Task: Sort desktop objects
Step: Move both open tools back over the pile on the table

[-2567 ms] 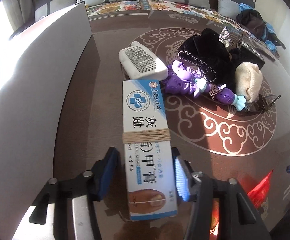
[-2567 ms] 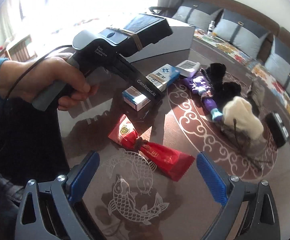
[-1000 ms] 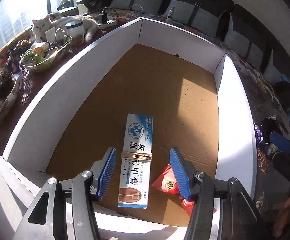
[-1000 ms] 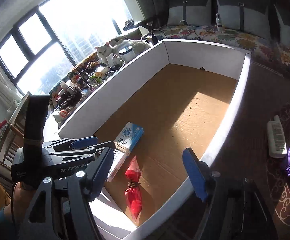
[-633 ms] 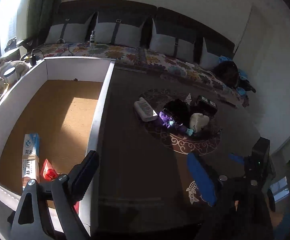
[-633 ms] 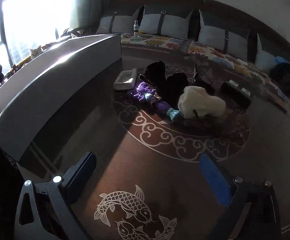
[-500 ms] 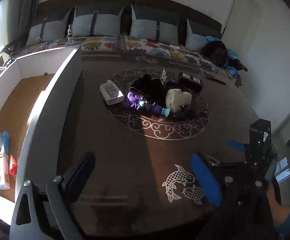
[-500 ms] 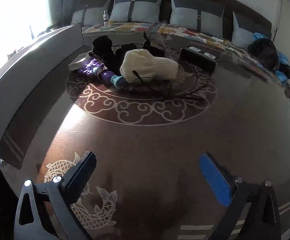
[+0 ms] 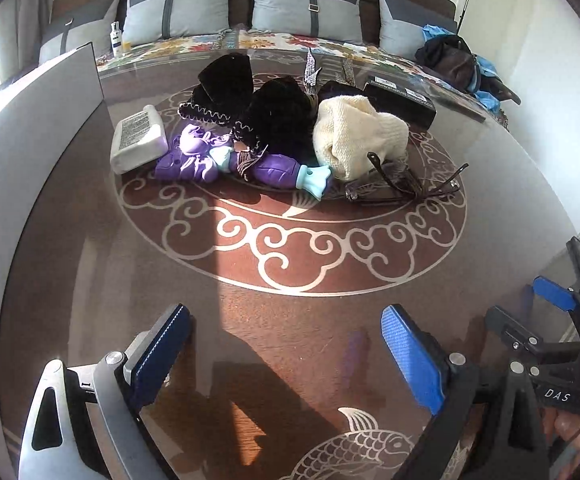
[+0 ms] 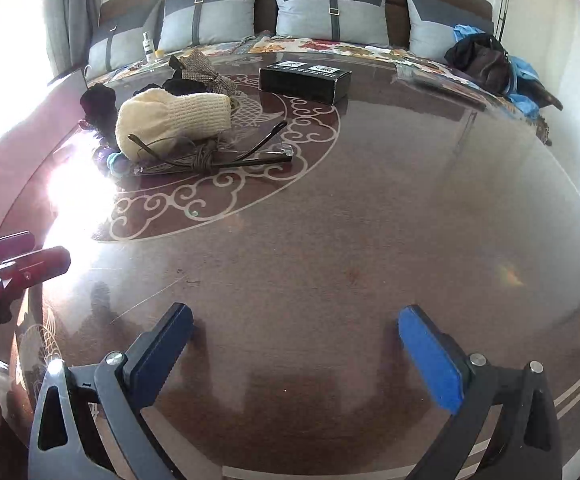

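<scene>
Blue-padded, our left gripper [image 9: 285,354] and right gripper [image 10: 296,350] tilt down over bare glossy table [image 10: 370,240], jaws just spread wide, nothing between. Ahead, clustered: cream knit hat [image 9: 354,136], purple toy [image 9: 229,162], perhaps folded glasses [image 9: 406,186].

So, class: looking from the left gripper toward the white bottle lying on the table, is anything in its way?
Nothing visible blocks it. The left gripper is open and empty, and only bare table lies between it and the white bottle. The purple toy lies against the bottle's right side, not in front of it.
</scene>
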Demonstrator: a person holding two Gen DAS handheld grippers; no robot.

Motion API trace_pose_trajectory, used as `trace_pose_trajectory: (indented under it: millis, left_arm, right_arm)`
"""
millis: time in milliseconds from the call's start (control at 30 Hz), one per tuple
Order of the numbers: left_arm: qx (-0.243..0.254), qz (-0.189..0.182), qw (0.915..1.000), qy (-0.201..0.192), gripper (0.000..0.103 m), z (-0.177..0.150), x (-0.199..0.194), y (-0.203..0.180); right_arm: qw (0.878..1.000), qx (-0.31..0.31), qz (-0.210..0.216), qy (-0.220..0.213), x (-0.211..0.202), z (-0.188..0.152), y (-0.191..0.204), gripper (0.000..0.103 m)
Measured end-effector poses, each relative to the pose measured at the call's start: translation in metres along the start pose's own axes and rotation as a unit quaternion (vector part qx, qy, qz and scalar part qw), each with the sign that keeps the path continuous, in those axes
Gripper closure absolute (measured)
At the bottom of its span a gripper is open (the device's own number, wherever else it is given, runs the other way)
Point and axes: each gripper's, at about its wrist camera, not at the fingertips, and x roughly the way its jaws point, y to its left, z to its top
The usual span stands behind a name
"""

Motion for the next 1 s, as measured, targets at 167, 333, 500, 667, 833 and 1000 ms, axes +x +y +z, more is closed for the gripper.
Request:
trace_pose_trajectory:
  millis: [167, 333, 500, 667, 833, 1000]
  left_arm:
    - [0.047, 0.029, 0.9984, -0.008, 0.001, -0.0015, 0.0057, -0.0091]
    - [0.05, 0.023, 0.9984, -0.005, 0.0, -0.0011, 0.008, -0.0083]
    - [0.052, 0.024, 0.9983, -0.005, 0.0, 0.0, 0.0089, -0.0087]
    - [0.052, 0.024, 0.9984, -0.005, 0.0, 0.0, 0.0089, -0.0086]
    - [0.052, 0.024, 0.9983, -0.005, 0.0, -0.0001, 0.0089, -0.0084]
    - [0.052, 0.023, 0.9984, -0.005, 0.0, -0.0002, 0.0089, -0.0086]
  right_arm:
    - [1.0, 0.004, 0.0, 0.002, 0.002, 0.0005, -0.0007, 0.0]
    - [1.0, 0.004, 0.0, 0.001, 0.0018, -0.0003, 0.0, 0.0]
    - [1.0, 0.004, -0.001, 0.001, 0.0019, -0.0003, 0.0001, 0.0]
    - [1.0, 0.004, -0.001, 0.001, 0.0017, -0.0003, -0.0001, 0.0]
    - [1.0, 0.004, -0.001, 0.001, 0.0017, -0.0002, -0.0001, 0.0]
    - [1.0, 0.004, -0.001, 0.001, 0.0018, -0.0001, -0.0001, 0.0]
